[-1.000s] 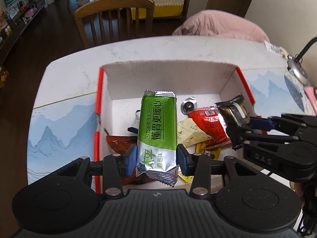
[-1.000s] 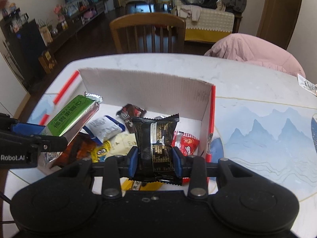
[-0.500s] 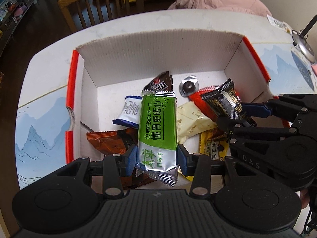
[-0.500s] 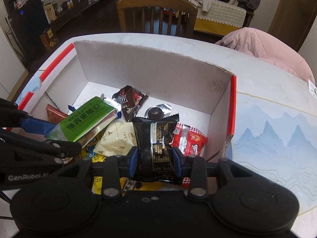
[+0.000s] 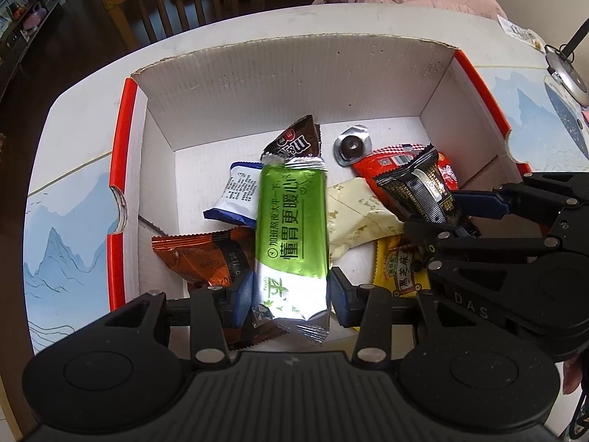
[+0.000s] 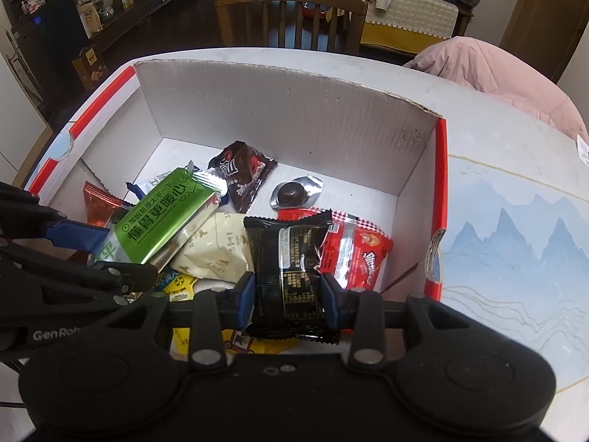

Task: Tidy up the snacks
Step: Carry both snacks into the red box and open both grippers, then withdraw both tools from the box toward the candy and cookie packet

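Note:
My left gripper (image 5: 291, 296) is shut on the lower end of a green and silver snack bar (image 5: 292, 228), held low inside a white cardboard box with red edges (image 5: 121, 140). In the right wrist view the same green bar (image 6: 165, 223) slants up from the left. My right gripper (image 6: 287, 294) is shut on a black snack packet (image 6: 289, 272), also down in the box; that black packet (image 5: 419, 193) shows at the right of the left wrist view. Loose snacks lie on the box floor: a red packet (image 6: 353, 250), a cream packet (image 6: 217, 248), a brown packet (image 6: 241, 171) and a foil-wrapped chocolate (image 6: 292, 193).
The box sits on a white table (image 6: 508, 154) with a blue mountain print. A wooden chair (image 6: 291, 18) stands behind the table, with a pink garment (image 6: 497, 70) at the right. An orange-brown packet (image 5: 200, 258), a blue and white packet (image 5: 237, 193) and a yellow packet (image 5: 399, 269) also lie in the box.
Both grippers have sunk toward the box floor with their packets still gripped, so the box and its snacks fill more of each view. The loose snacks have not moved.

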A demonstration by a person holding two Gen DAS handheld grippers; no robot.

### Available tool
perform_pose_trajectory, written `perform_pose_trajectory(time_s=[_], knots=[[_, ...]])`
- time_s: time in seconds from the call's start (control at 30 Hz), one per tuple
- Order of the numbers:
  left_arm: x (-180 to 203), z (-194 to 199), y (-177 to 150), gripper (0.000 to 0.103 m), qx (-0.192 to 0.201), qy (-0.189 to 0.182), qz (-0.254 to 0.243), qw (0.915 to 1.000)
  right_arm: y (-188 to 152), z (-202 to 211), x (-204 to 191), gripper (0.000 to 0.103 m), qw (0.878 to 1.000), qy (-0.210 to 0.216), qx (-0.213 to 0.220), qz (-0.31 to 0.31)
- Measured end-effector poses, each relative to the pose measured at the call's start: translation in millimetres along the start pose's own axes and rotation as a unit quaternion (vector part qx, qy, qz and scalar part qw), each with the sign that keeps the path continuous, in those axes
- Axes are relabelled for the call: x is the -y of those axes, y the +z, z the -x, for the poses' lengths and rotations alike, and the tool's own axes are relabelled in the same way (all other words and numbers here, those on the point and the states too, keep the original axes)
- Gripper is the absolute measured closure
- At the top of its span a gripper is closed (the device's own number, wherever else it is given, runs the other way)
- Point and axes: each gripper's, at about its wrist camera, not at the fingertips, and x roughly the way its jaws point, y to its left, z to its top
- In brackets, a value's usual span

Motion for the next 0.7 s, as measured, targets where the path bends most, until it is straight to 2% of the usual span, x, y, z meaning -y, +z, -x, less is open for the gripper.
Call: perform_pose_trajectory(time_s=[0.17,0.37,0.7], knots=[[0.3,4.9,-3.7,0.055,0.003,-0.002,0.001,1.0000,-3.2,5.6,0.8,0.066,1.000,0.005,0.004,-0.003],[-1.4,17.0,-12.3,0.055,0.011,-0.010,0.008,0.9999,-8.8,16.1,0.0,0.065,1.000,0.000,0.014,-0.006],[-5.1,55.4,-34.7,0.055,0.055,-0.019,0.013,0.9982,-21.3,54.0,-0.8,0.063,0.998,0.008,0.049,-0.028]])
